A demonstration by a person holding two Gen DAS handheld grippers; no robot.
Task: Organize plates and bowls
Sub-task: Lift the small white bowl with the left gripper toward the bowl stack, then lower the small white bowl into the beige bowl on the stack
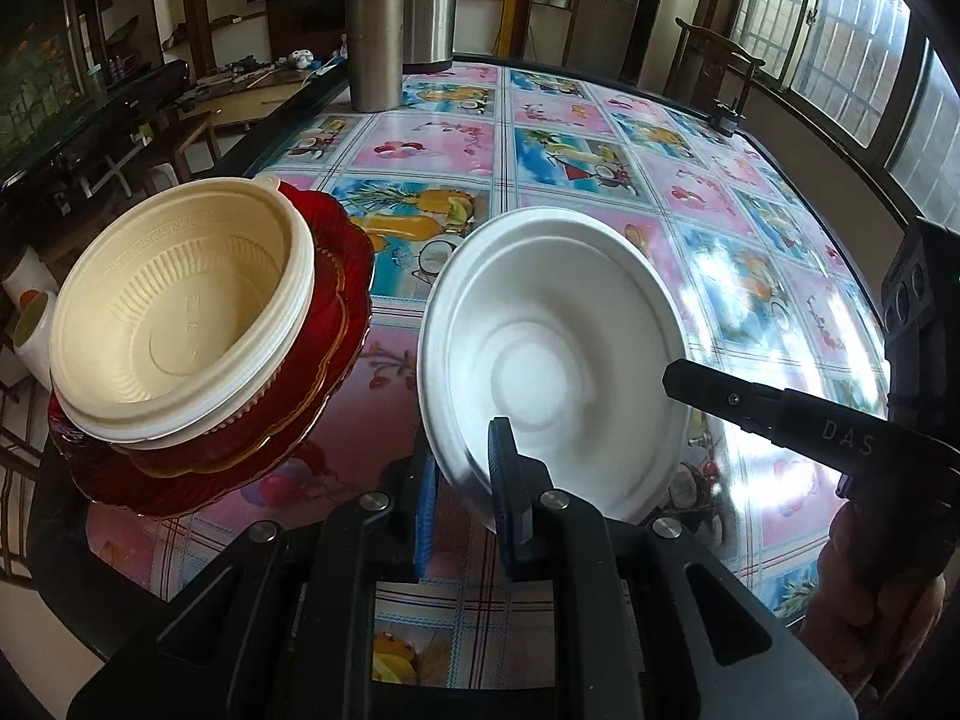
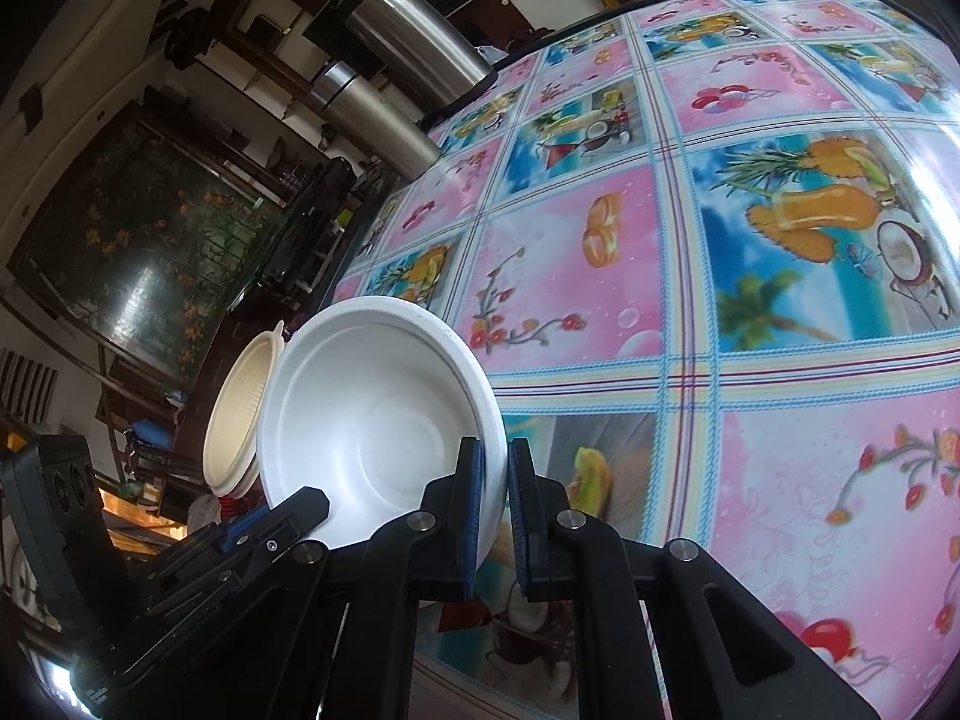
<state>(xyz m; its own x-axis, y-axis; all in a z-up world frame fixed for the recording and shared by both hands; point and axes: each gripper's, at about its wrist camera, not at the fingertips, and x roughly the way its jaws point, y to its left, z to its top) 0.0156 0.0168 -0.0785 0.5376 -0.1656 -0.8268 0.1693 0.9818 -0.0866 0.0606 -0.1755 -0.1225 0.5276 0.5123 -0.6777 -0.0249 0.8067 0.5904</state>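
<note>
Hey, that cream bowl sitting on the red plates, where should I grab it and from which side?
Grip the cream bowl by its rim, one finger inside and one outside. Its wide lip stands proud of the red plates beneath, and the open mouth leaves room for a finger. Coming from the near side, toward the left gripper, looks easiest, though that gripper is shut on the white bowl now.

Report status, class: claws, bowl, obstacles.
Left claw and right claw both clamp round white foam bowl's rim. Cream plastic bowl stacked on red glass plates. Nothing blocking.
</note>
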